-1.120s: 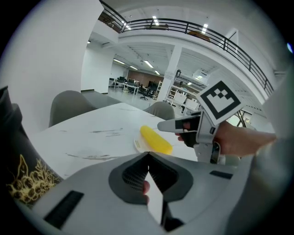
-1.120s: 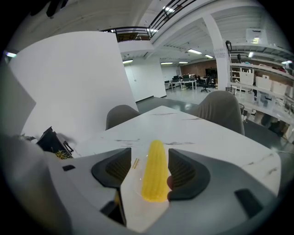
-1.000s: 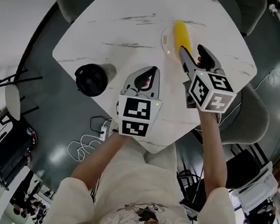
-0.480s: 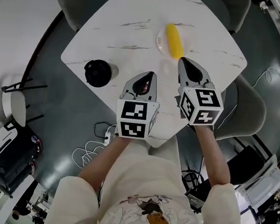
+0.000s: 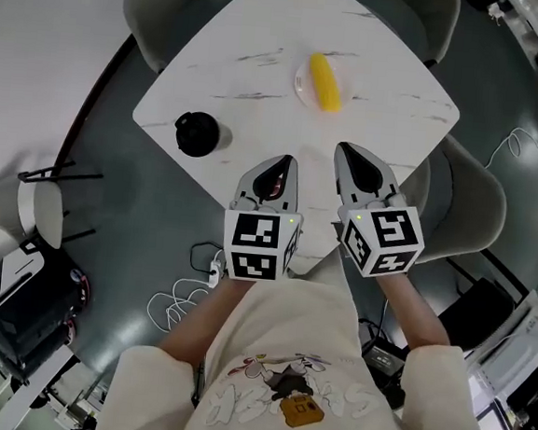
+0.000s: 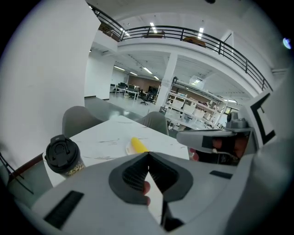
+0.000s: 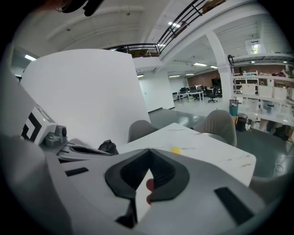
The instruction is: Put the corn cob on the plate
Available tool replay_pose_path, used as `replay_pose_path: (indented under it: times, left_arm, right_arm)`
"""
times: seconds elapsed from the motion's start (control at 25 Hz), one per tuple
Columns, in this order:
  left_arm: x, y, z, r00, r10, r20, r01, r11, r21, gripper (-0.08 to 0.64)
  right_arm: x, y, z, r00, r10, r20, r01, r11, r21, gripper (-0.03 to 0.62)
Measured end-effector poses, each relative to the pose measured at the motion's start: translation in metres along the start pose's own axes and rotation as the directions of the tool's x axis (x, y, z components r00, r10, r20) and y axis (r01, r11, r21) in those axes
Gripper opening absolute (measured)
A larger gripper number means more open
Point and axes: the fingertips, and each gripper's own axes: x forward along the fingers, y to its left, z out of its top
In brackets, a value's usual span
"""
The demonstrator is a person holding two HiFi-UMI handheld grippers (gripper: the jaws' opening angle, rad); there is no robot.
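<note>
The yellow corn cob (image 5: 324, 81) lies on a small pale plate (image 5: 302, 79) near the far side of the white marble table (image 5: 251, 95). It also shows far off as the corn cob (image 6: 138, 146) in the left gripper view and as a small yellow spot, the corn cob (image 7: 176, 150), in the right gripper view. My left gripper (image 5: 284, 158) is shut and empty above the table's near edge. My right gripper (image 5: 341, 148) hangs beside it, also shut with nothing in it, well short of the plate.
A black-lidded coffee cup (image 5: 196, 134) stands on the table's left part, seen too as the cup (image 6: 62, 156) in the left gripper view. Grey chairs (image 5: 467, 203) ring the table. Cables (image 5: 183, 291) lie on the dark floor, and a black case (image 5: 18, 300) sits at lower left.
The right gripper left the corn cob on the plate, shut, and drew back toward me. Both grippers rose, so the table looks smaller and farther.
</note>
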Motion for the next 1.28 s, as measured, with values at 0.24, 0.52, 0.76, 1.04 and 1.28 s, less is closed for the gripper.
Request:
replay_pose_path:
  times: [0.24, 0.52, 0.76, 1.04, 1.28]
  left_arm:
    - [-0.035, -0.020, 0.017, 0.998, -0.006, 0.066, 0.006, 1.000, -0.006, 0.008]
    - [-0.086, -0.040, 0.041, 0.990, -0.034, 0.140, 0.037, 0.999, -0.026, 0.008]
    - [-0.112, -0.037, 0.055, 0.978, -0.032, 0.207, 0.045, 0.997, -0.057, 0.008]
    - [-0.127, -0.061, 0.048, 0.974, -0.056, 0.219, 0.060, 0.998, -0.012, 0.008]
    - [-0.122, -0.067, 0.034, 0.984, -0.066, 0.168, 0.067, 0.998, -0.003, 0.008]
  right_arm:
    - [-0.041, 0.011, 0.021, 0.998, 0.060, 0.024, -0.061, 0.998, 0.029, 0.005]
    - [-0.084, 0.057, 0.032, 0.994, 0.100, 0.040, -0.100, 0.995, 0.017, 0.005]
    - [-0.096, 0.071, 0.059, 0.981, 0.179, 0.069, -0.170, 0.978, -0.122, 0.005]
    - [-0.130, 0.058, 0.064, 0.984, 0.155, 0.092, -0.147, 0.985, -0.086, 0.005]
    - [-0.134, 0.069, 0.030, 0.991, 0.109, 0.077, -0.103, 0.992, -0.068, 0.005]
